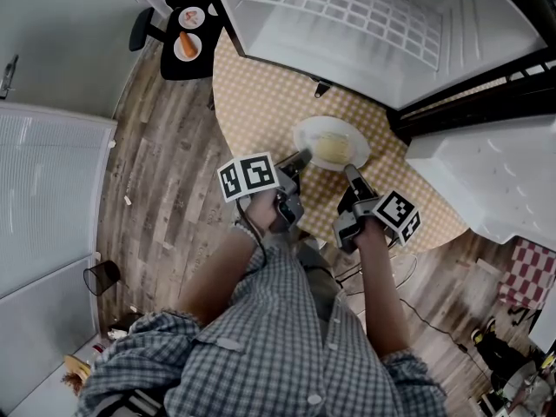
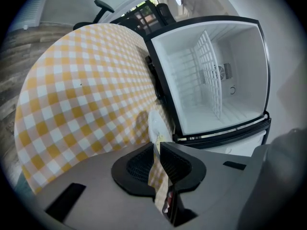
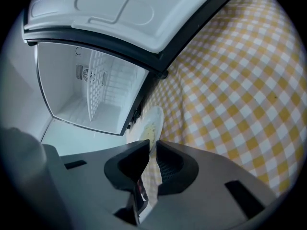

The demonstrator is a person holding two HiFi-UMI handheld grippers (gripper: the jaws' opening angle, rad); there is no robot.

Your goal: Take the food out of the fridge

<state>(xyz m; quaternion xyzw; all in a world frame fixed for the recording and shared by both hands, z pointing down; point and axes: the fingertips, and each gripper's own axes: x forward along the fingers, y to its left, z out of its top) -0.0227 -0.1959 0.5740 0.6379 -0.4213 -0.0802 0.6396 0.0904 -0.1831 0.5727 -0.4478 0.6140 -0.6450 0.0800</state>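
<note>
Pale yellow food [image 1: 331,148] sits on a round white plate [image 1: 306,135], which lies straight ahead of both hands and equally near each. The left gripper [image 1: 303,158] pinches the plate's near-left rim and the right gripper [image 1: 350,173] its near-right rim, each pair of jaws nearly together on that thin edge. Under it spreads the round table's yellow-and-white checked cloth [image 1: 261,94]; whether the plate touches it I cannot tell. Beyond stands the open white fridge [image 1: 365,24]. No brand or writing is readable, only the grippers' square markers.
</note>
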